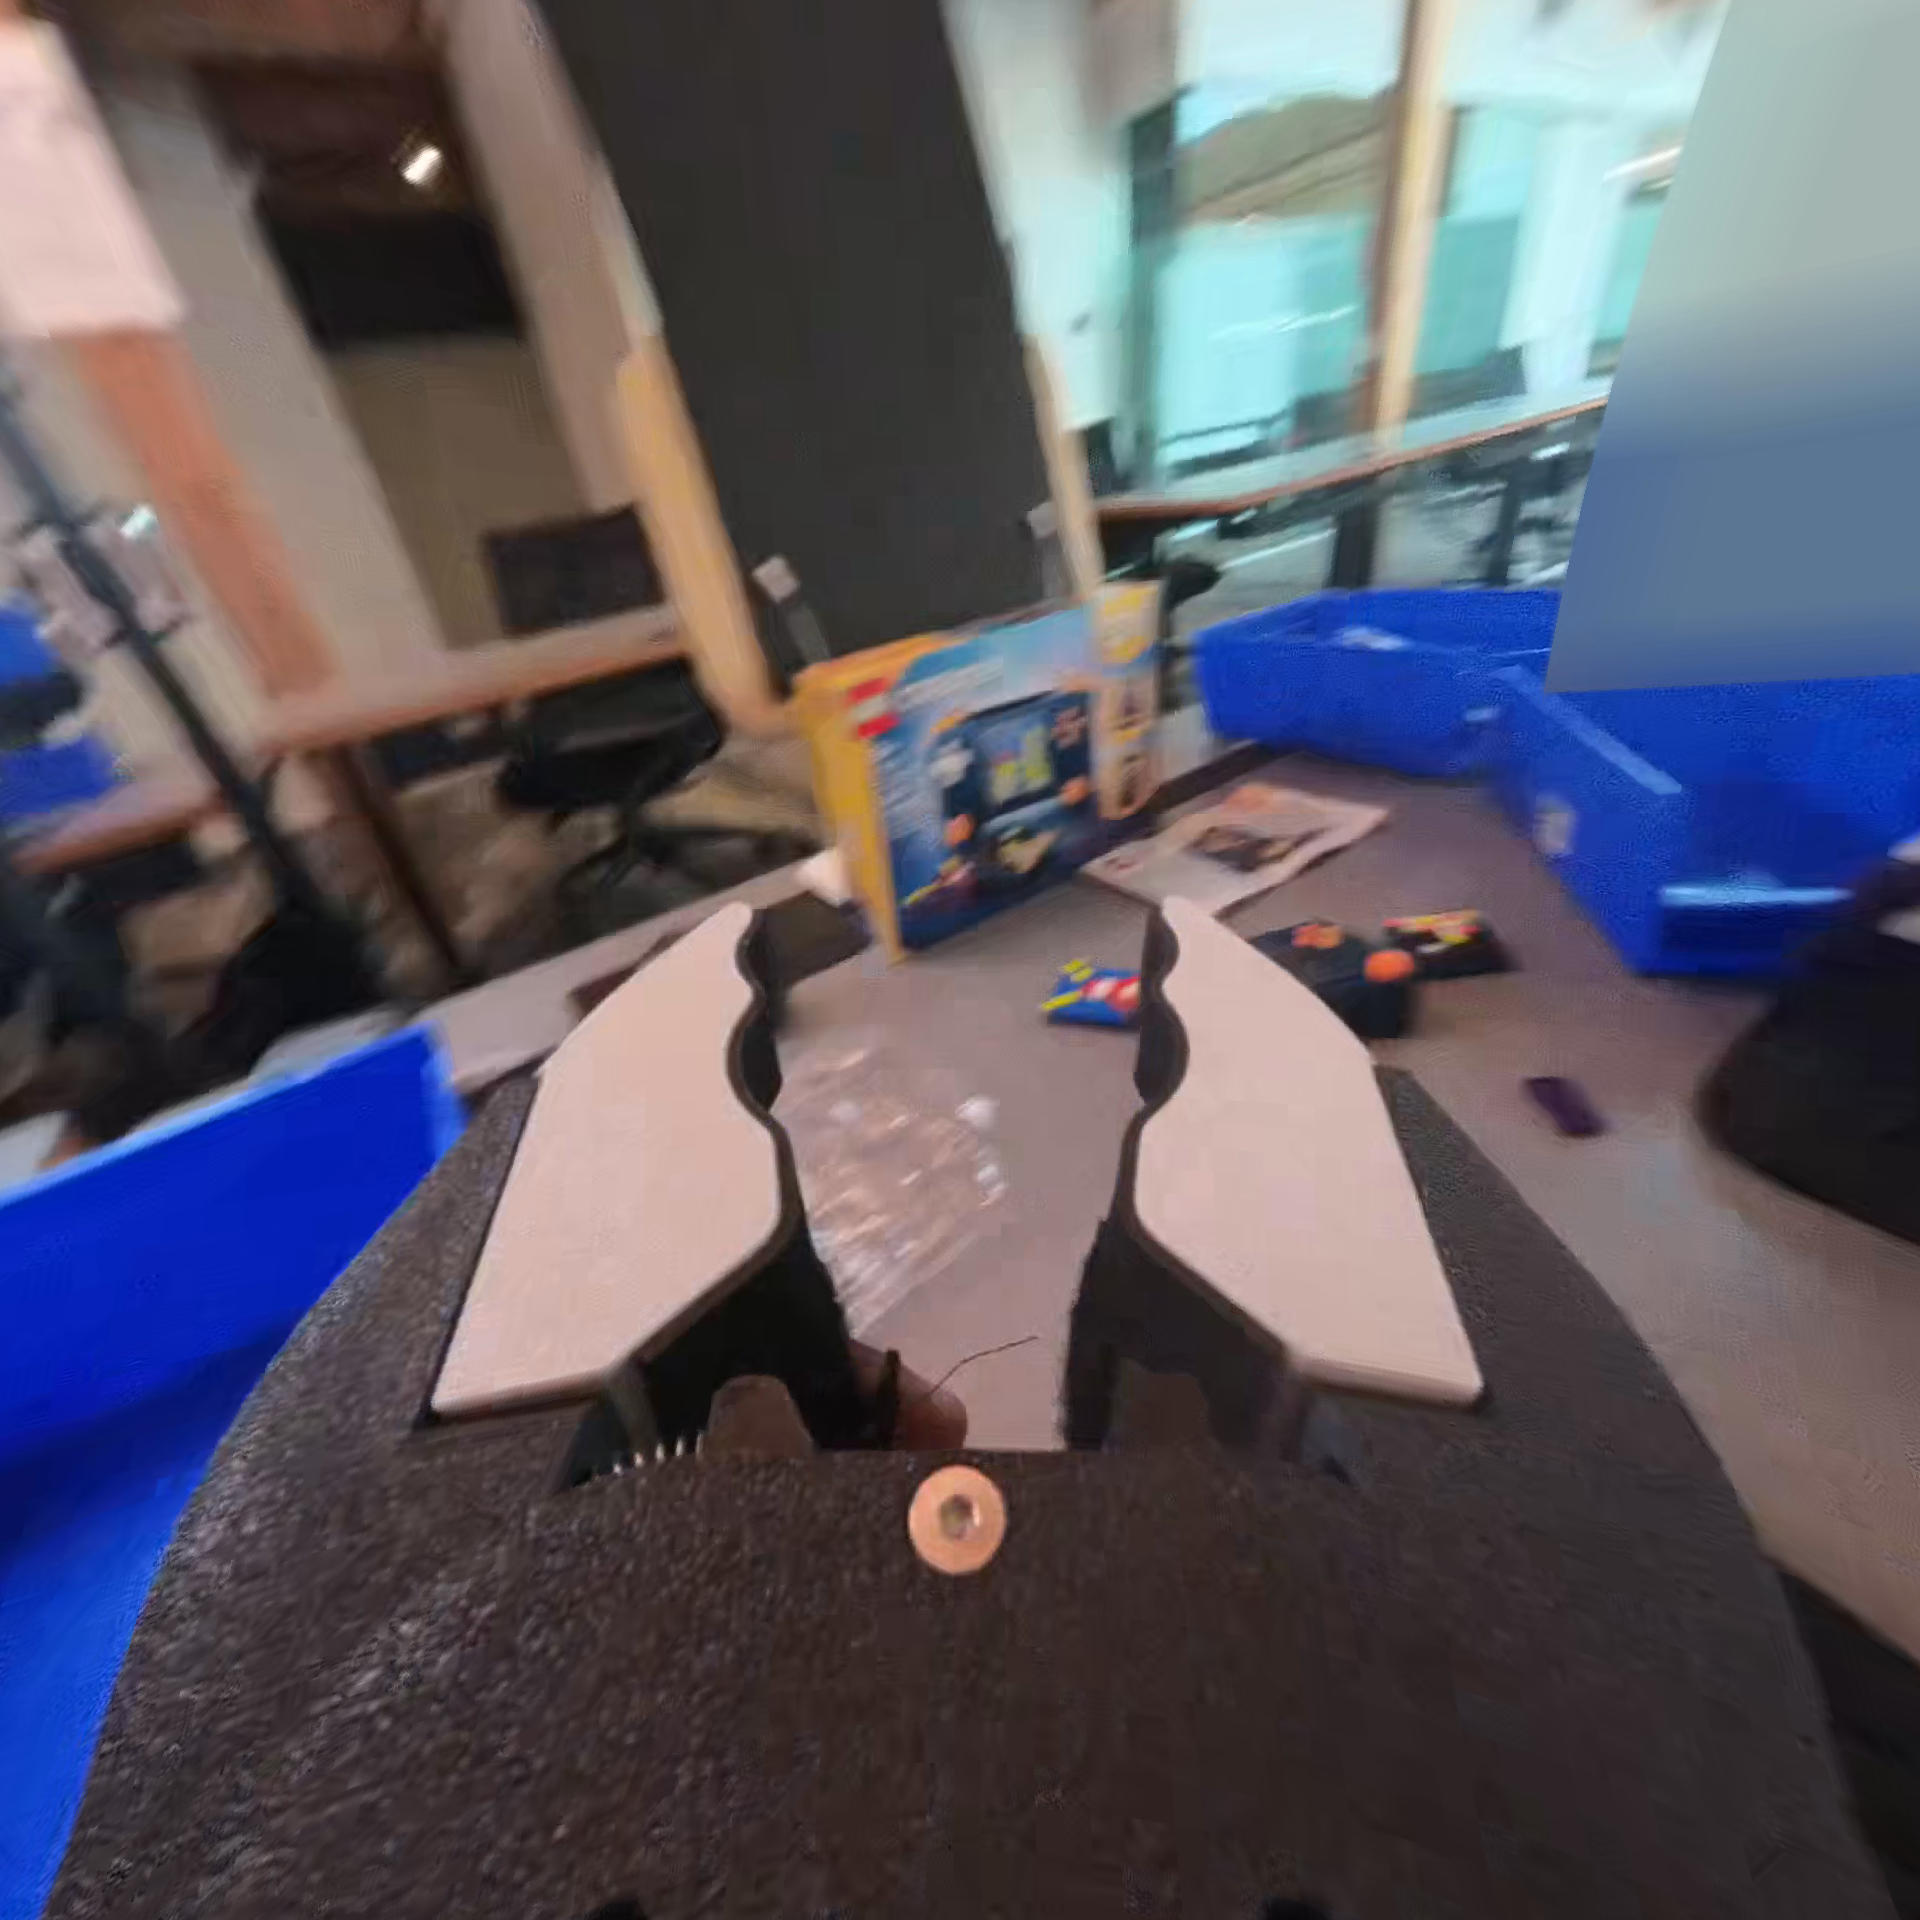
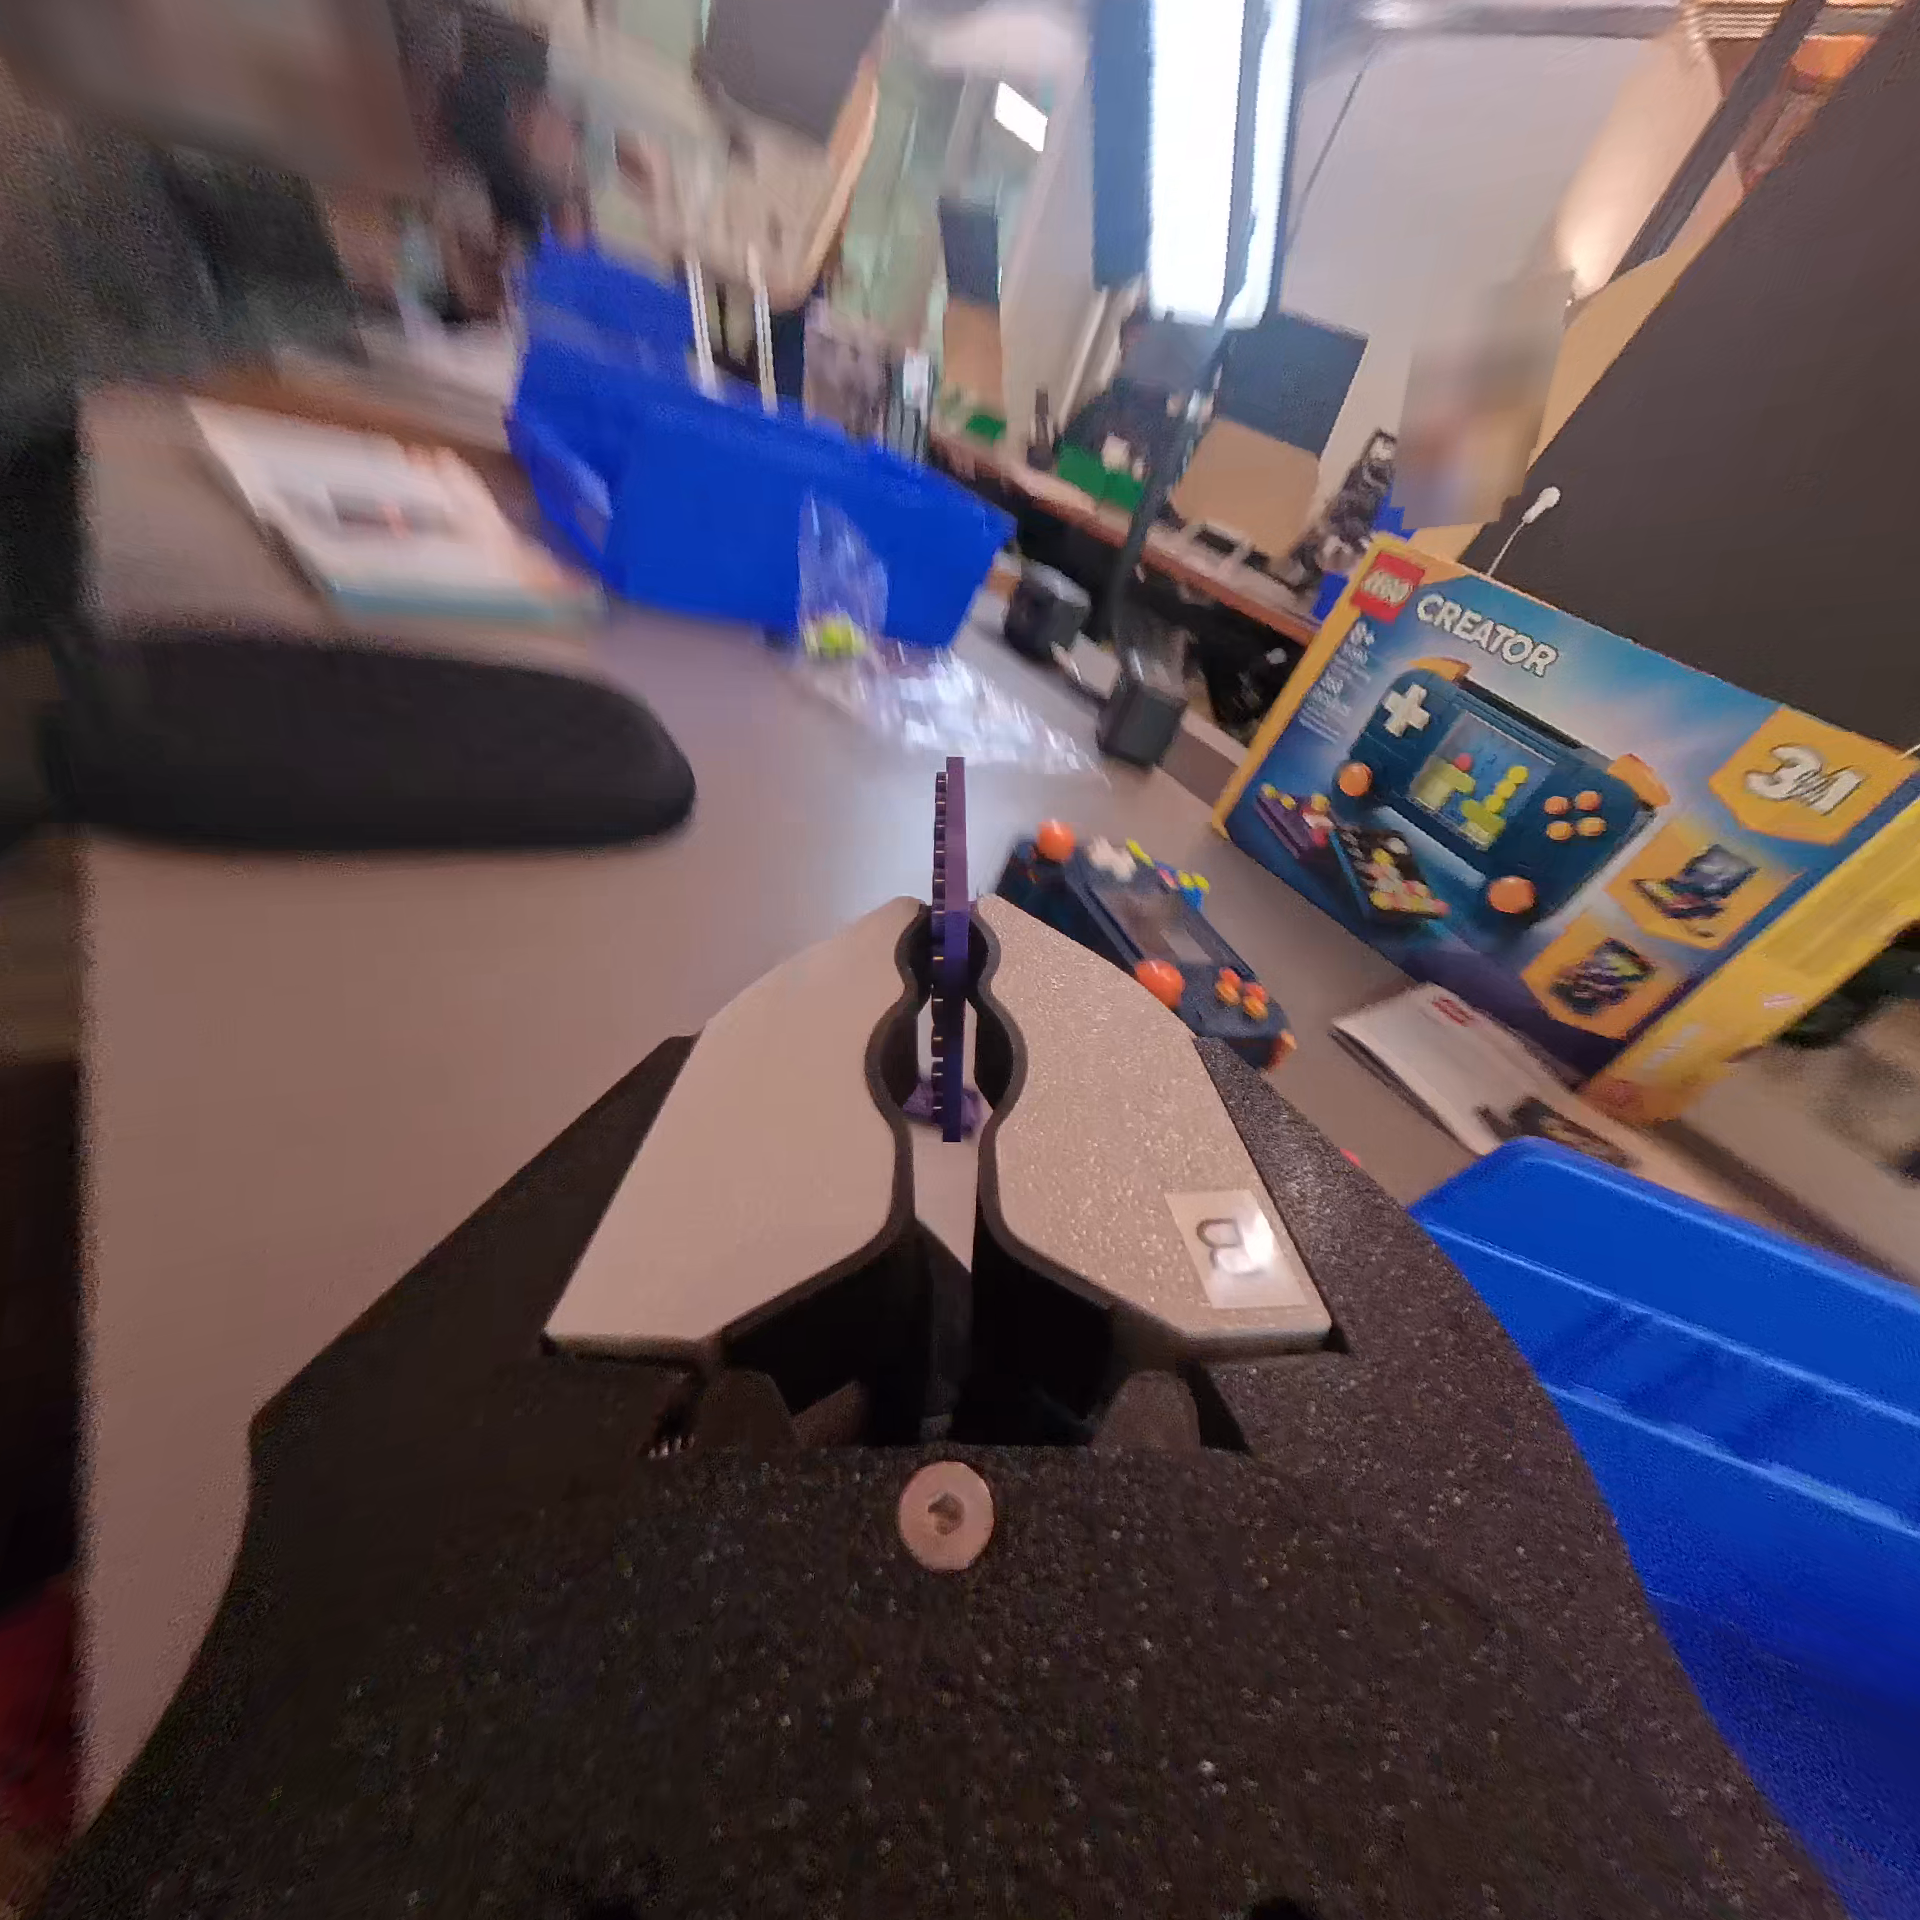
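Observation:
My right gripper [image 2: 951,906] is shut on a thin purple studded plate [image 2: 954,831], held on edge above the grey table [image 2: 416,1039]. The plate sticks out past the fingertips. A dark blue brick-built handheld console [image 2: 1143,935] with orange knobs lies just ahead and to the right. My left gripper [image 1: 956,914] is open and empty, above a clear plastic bag [image 1: 894,1153] that lies between its fingers. Beyond it lie a small blue brick piece [image 1: 1091,992] and the console model [image 1: 1340,966].
A colourful toy box [image 2: 1558,790] stands at the table's far side, with an open booklet [image 2: 1455,1070] beside it. Blue bins stand near right [image 2: 1662,1351] and far left [image 2: 748,499]. Clear bags [image 2: 935,696] lie further ahead. A blurred black shape [image 2: 364,738] is at left. Left tips to right tips: about 35 centimeters. The blurred black shape [image 2: 364,738] sits 20 centimeters or so from the ends of my right fingers.

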{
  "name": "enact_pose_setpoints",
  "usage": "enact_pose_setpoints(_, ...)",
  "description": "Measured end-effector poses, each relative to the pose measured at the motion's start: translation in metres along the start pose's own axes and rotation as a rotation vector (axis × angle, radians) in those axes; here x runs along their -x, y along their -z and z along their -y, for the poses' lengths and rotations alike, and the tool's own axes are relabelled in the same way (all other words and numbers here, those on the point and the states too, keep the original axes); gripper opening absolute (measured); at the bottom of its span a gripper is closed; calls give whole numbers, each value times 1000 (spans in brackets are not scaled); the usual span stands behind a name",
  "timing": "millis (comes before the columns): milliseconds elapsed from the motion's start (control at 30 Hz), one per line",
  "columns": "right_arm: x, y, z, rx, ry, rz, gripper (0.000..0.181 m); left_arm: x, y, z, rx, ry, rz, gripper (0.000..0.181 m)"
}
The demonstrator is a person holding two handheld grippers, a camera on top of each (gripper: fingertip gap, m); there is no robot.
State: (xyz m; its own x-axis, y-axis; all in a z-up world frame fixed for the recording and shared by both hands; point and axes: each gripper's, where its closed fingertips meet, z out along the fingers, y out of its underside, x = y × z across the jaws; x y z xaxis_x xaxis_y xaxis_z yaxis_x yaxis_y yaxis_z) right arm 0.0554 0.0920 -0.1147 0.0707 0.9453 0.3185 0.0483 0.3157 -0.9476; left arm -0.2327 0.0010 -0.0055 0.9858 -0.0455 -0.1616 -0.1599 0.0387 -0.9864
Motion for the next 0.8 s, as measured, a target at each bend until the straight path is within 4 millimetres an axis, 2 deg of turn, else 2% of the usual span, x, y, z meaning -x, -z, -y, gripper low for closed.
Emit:
enact_pose_setpoints(33, -2, 2, 14, -82, -113, 24, 5, -50, -9, 9, -72, -46, -128, 58)
enact_pose_setpoints(100, 4, 8, 46, -290, -391, 177, 5, -147, -24, 6, -96, -19, -402, 40)
enact_pose_setpoints(167, 6, 13, 65, -444, -644, 299, 5, -223, -36, -5, -48, 195, -639, 38)
enact_pose_setpoints(200, 7, 14, 69, -484, -708, 324, 4, -250, -40, -9, -18, 313, -735, 37)
enact_pose_setpoints(233, 11, 14, 70, -502, -722, 344, 4, -268, -44, -12, 1, 399, -803, 36)
enact_pose_setpoints(267, 16, 13, 69, -494, -714, 353, 4, -278, -50, -14, 15, 463, -827, 34)
enact_pose_setpoints(367, 28, 10, 62, -439, -690, 382, 4, -296, -55, -24, 67, 481, -898, 31)
enact_pose_setpoints(433, 30, 10, 60, -432, -696, 393, 5, -302, -50, -27, 78, 440, -945, 7)
enact_pose_setpoints(500, 31, 9, 58, -418, -701, 399, 8, -295, -47, -27, 53, 401, -933, 4)
enact_pose_setpoints(533, 29, 9, 59, -434, -696, 393, 17, -285, -47, -23, 31, 427, -901, 4)
enact_pose_setpoints(567, 26, 13, 62, -475, -681, 385, 34, -269, -46, -18, 1, 469, -860, 3)
enact_pose_setpoints(600, 21, 16, 62, -500, -671, 348, 41, -249, -43, -13, -40, 507, -807, 5)
enact_pose_setpoints(633, 15, 18, 60, -511, -657, 299, 46, -219, -42, -10, -67, 532, -709, 4)
enact_pose_setpoints(667, 11, 21, 59, -519, -632, 256, 49, -180, -39, -10, -89, 538, -556, 4)
enact_pose_setpoints(733, 5, 25, 57, -527, -587, 177, 48, -77, -18, -15, -136, 520, -132, 3)
enact_pose_setpoints(800, 5, 29, 59, -563, -569, 162, 43, 27, 32, -24, -181, 480, 301, 4)
